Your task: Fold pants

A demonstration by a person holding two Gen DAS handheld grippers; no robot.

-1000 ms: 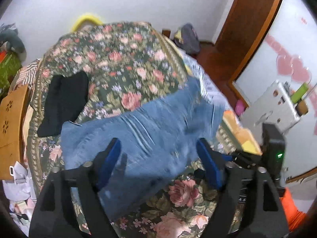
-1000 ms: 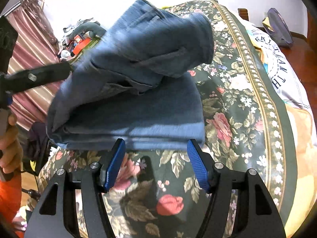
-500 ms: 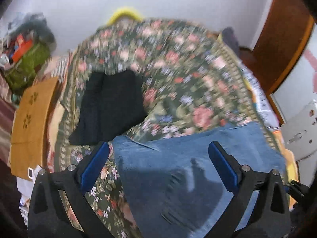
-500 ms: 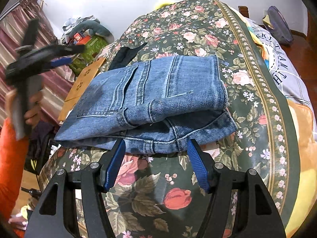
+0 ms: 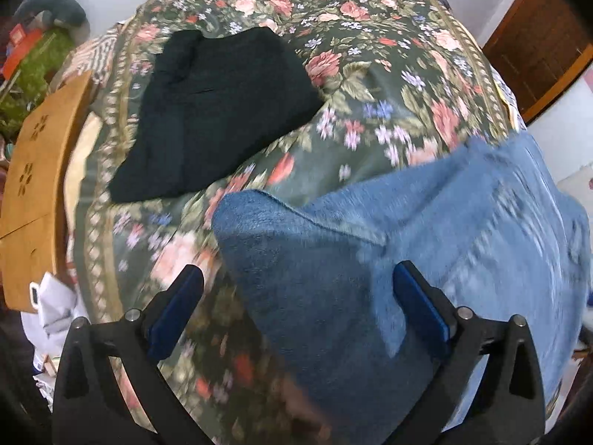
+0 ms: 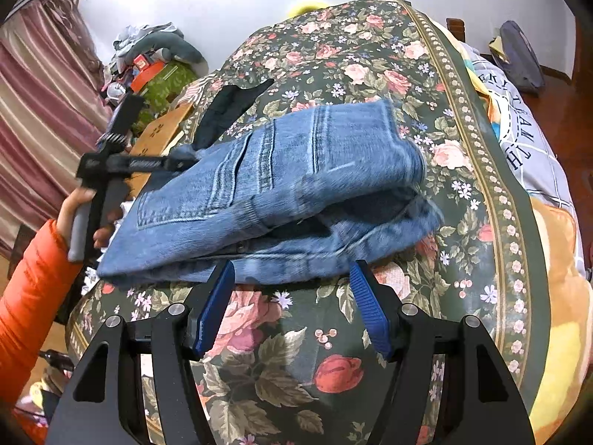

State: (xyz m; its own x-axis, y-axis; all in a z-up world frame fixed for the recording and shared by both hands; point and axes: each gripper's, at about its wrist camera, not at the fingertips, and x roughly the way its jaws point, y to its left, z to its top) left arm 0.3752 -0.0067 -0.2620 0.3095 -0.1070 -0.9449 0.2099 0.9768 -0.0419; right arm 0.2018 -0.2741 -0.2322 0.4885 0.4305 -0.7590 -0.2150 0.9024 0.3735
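Observation:
Blue jeans (image 6: 296, 170) lie folded over on the floral bedspread (image 6: 370, 55), back pockets up. My right gripper (image 6: 291, 274) stands open just short of their near edge, with nothing between its fingers. My left gripper (image 5: 296, 274) is wide open and points steeply down over the left end of the jeans (image 5: 370, 259); the denim lies under and between its fingers, not pinched. In the right wrist view the left gripper (image 6: 181, 161) sits at the jeans' far left corner, held by a hand (image 6: 79, 207) in an orange sleeve.
A folded black garment (image 5: 215, 111) lies on the bedspread (image 5: 370, 55) just beyond the jeans. A wooden board (image 5: 37, 170) and piled clutter (image 6: 155, 63) line the bed's left side. A bag (image 6: 519, 55) sits on the floor at the right, near a brown door (image 5: 537, 44).
The lifted half of the jeans has dropped flat onto the lower half. My left gripper has swung left and down to the jeans' left end, jaws wider. The right gripper has stayed still.

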